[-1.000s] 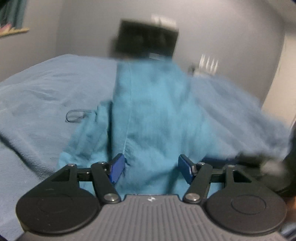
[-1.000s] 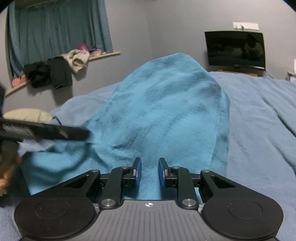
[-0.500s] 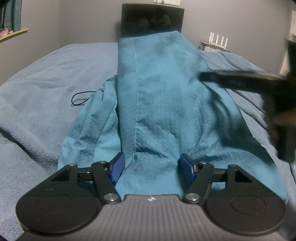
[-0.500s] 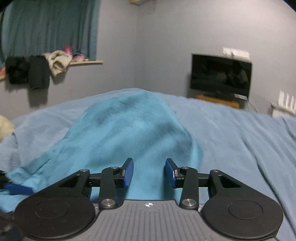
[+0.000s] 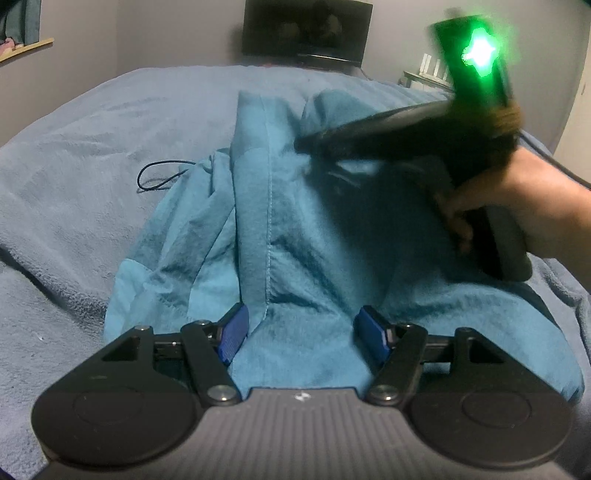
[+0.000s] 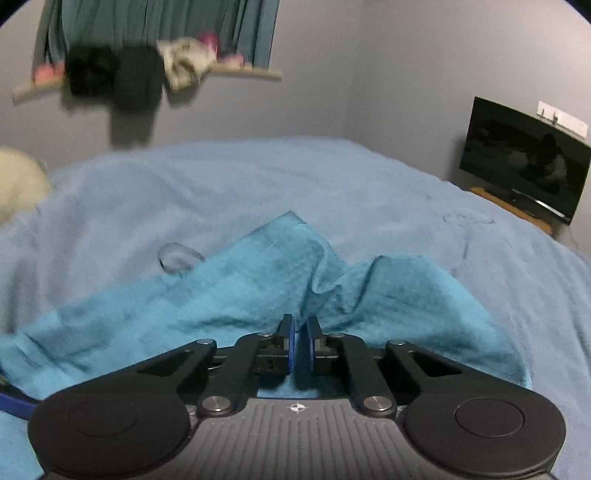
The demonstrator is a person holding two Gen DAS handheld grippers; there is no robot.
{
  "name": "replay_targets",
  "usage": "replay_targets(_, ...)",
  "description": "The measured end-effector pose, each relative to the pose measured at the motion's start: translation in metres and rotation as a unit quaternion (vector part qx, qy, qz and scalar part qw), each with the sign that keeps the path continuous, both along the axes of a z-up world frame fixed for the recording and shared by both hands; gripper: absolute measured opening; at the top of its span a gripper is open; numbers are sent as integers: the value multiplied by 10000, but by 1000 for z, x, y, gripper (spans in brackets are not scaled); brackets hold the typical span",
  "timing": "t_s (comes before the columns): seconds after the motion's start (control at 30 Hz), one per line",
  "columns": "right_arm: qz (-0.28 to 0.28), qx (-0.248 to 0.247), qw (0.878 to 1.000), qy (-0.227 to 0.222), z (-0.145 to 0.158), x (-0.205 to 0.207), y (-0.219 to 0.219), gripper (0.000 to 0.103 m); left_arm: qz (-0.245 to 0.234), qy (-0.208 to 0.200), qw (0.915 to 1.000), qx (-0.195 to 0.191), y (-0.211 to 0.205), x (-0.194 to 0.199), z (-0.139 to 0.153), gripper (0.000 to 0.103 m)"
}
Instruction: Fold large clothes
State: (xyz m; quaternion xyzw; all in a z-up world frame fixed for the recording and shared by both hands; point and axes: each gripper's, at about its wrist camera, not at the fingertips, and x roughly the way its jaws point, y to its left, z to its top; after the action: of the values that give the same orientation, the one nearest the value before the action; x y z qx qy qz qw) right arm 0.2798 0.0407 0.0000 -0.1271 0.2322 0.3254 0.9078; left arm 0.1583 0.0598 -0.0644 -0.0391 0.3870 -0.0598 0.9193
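Teal garment (image 5: 295,229) on the bed (image 5: 110,122): left gripper (image 5: 301,330) spread; right gripper (image 6: 300,341) pinched its fabric.

Room dim, walls grey. Bed under light blue fleece blanket (image 6: 369,192). Dark TV (image 6: 524,162) on low wooden stand by far wall. Teal curtain (image 6: 166,26) above wooden shelf (image 6: 255,73) draped with dark and pale clothes (image 6: 122,77)
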Motion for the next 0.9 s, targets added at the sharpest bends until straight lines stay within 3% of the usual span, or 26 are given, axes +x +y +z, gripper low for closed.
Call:
replay_targets(0.07,-101,470,9988,-69,10,-3,-20,32,-6,1,10000,11,0,2,0,66)
replay_targets(0.23,-1001,1147,9878,-323,28,8,-67,34,-9,13,10000,17,1,4,0,67)
replay_targets(0.27,-1302,1187,9840,-284,28,15,-75,40,-7,10,10000,10,2,4,-1,67)
replay_targets(0.3,-1657,1314,9773,-118,27,26,-88,45,-9,6,10000,11,2,4,-1,67)
replay_targets(0.33,-1841,1513,9711,122,25,34,-101,57,-8,4,10000,14,2,5,0,67)
replay_targets(0.4,-2019,2124,9517,921,14,52,-135,76,-10,1,10000,14,3,4,-1,67)
replay_targets(0.43,-1968,2415,9409,1331,6,60,-150,85,-13,0,10000,17,2,1,-1,67)
replay_targets(0.53,-1480,3354,8949,2545,-26,80,-190,90,-13,-1,10000,25,1,2,-3,67)
replay_targets(0.6,-1182,3772,8647,3099,-47,90,-206,95,-12,6,10000,24,1,1,-3,67)
replay_targets(0.67,-952,3927,8445,3514,-66,100,-209,97,-14,15,10000,36,1,2,-4,67)
replay_targets(0.73,-756,3897,8374,3758,-79,108,-200,98,-14,31,10000,35,1,3,-5,67)
replay_targets(0.9,-197,3721,8361,4026,-101,135,-164,103,-10,86,10000,-11,3,7,-6,68)
